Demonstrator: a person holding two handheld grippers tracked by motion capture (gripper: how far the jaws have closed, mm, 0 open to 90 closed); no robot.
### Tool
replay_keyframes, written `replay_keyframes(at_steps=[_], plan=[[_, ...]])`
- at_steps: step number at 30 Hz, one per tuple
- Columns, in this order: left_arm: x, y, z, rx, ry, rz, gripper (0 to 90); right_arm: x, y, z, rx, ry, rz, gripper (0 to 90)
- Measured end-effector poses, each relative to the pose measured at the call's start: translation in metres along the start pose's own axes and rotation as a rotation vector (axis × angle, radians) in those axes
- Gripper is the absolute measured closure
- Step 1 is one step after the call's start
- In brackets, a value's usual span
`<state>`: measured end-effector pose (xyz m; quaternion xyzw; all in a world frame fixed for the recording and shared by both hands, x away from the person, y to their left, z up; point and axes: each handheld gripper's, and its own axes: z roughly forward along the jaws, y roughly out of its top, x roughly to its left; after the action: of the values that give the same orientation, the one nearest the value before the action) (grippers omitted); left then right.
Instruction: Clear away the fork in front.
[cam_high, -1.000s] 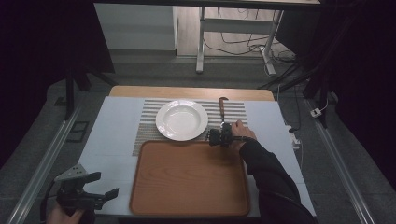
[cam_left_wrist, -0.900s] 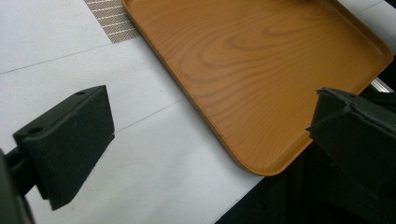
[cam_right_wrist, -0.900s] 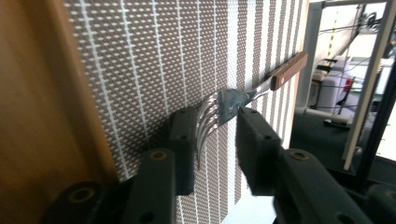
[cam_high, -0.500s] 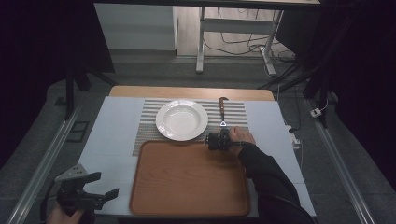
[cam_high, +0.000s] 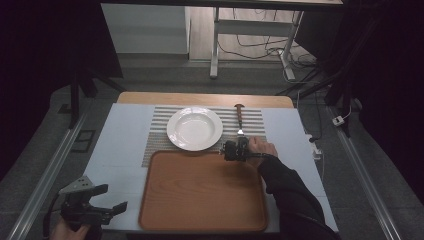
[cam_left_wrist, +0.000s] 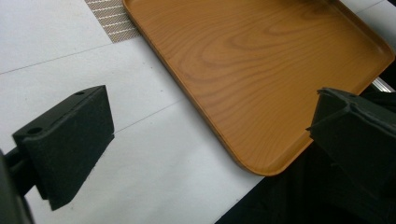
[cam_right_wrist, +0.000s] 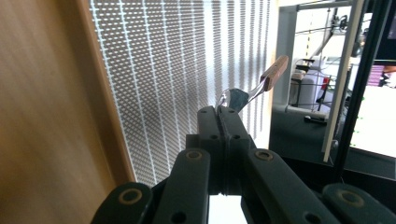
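Bench (cam_high: 125, 135) carries everything, and the tray (cam_high: 200, 192) serves as the landmark. Beyond the tray's far edge lies the striped mat (cam_high: 255, 122), with the plate (cam_high: 195, 128) on the mat's left part. The spoon (cam_high: 239, 117) lies right of the plate, beyond the tray's far right corner, its long axis running away from the tray: wooden handle far, metal bowl near. The right gripper (cam_high: 239, 141) sits at that corner, just past the tray's far edge, its jaws having just closed tight together on the spoon's near tip; in the right gripper view the bowl (cam_right_wrist: 233, 99) juts out past the shut jaws, the handle slanting up and away. The left gripper (cam_high: 114, 210) waits off the tray's near left corner, jaws wide and holding nothing. The right hand is clearly the nearer; the tray lies straight behind its jaws.
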<state>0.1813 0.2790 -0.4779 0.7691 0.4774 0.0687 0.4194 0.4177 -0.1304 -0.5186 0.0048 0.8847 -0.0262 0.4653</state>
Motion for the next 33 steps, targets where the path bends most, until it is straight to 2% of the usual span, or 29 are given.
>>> replay_keyframes(at_steps=[1, 3, 4, 5, 6, 7, 8, 9, 10, 11, 12, 13, 14, 16, 18, 19, 20, 21, 22, 23, 24, 32, 33], plan=[[0.0, 0.0, 0.0, -0.001, 0.0, 0.001, 0.0, -0.003, 0.0, -0.002, -0.007, 0.027, -0.011, 90.0], [0.0, 0.0, 0.0, -0.002, 0.001, 0.0, 0.0, -0.002, -0.001, -0.006, -0.021, -0.031, 0.005, 90.0], [0.0, 0.0, 0.0, -0.004, 0.0, 0.0, 0.0, -0.003, -0.002, -0.008, -0.026, -0.007, 0.0, 90.0], [0.0, 0.0, -0.001, -0.005, 0.001, 0.001, 0.0, -0.002, -0.002, -0.01, -0.032, -0.035, 0.006, 90.0], [-0.001, 0.0, -0.001, -0.005, 0.006, 0.001, 0.0, -0.005, -0.002, -0.013, -0.019, 0.039, 0.004, 89.9], [0.0, 0.0, -0.001, -0.004, 0.011, 0.004, 0.0, -0.005, -0.002, -0.013, -0.019, 0.039, 0.004, 89.9], [0.0, 0.0, -0.002, -0.003, 0.017, 0.006, 0.0, -0.003, -0.003, -0.014, -0.033, -0.012, 0.01, 89.9], [0.0, 0.0, -0.002, -0.004, 0.021, 0.008, 0.0, -0.005, -0.003, -0.019, -0.034, 0.025, 0.014, 89.9], [0.0, 0.0, -0.002, -0.006, 0.026, 0.007, 0.0, -0.004, -0.004, -0.021, -0.047, -0.019, 0.017, 89.9], [0.001, -0.001, -0.003, -0.01, 0.032, 0.01, 0.0, -0.006, -0.004, -0.024, -0.044, 0.025, 0.02, 89.9], [0.001, -0.001, -0.003, -0.01, 0.032, 0.01, 0.0, -0.006, -0.004, -0.026, -0.047, 0.029, 0.031, 90.0], [0.001, -0.001, -0.003, -0.012, 0.033, 0.009, 0.0, -0.005, -0.005, -0.028, -0.064, -0.009, 0.039, 89.9], [0.001, 0.0, -0.003, -0.013, 0.033, 0.01, 0.0, -0.007, -0.005, -0.031, -0.063, 0.026, 0.045, 89.9], [0.0, 0.0, -0.002, -0.014, 0.029, 0.012, 0.0, -0.007, -0.007, -0.036, -0.084, 0.019, 0.057, 89.9], [0.0, 0.0, -0.002, -0.017, 0.024, 0.01, 0.0, -0.009, -0.008, -0.042, -0.095, 0.035, 0.072, 89.9], [0.0, 0.0, -0.002, -0.02, 0.021, 0.009, 0.0, -0.009, -0.008, -0.047, -0.077, -0.002, 0.069, 90.0], [0.001, 0.0, -0.002, -0.022, 0.017, 0.008, 0.0, -0.01, -0.009, -0.047, -0.118, 0.039, 0.088, 89.9], [0.001, 0.0, -0.002, -0.022, 0.014, 0.006, 0.0, -0.01, -0.01, -0.05, -0.126, 0.016, 0.097, 89.9], [0.001, 0.001, -0.002, -0.021, 0.012, 0.005, 0.0, -0.01, -0.01, -0.05, -0.126, 0.016, 0.097, 89.9], [0.001, 0.001, -0.002, -0.02, 0.01, 0.004, 0.0, -0.012, -0.011, -0.057, -0.148, 0.064, 0.114, 89.9], [0.001, 0.001, -0.001, -0.018, 0.007, 0.008, 0.0, -0.012, -0.012, -0.061, -0.142, 0.031, 0.122, 89.9], [0.002, 0.003, 0.002, -0.01, -0.042, 0.028, 0.0, -0.019, -0.024, -0.084, -0.25, 0.099, 0.235, 89.9], [0.002, 0.004, 0.002, -0.012, -0.049, 0.032, 0.0, -0.019, -0.024, -0.084, -0.25, 0.099, 0.235, 89.9]])
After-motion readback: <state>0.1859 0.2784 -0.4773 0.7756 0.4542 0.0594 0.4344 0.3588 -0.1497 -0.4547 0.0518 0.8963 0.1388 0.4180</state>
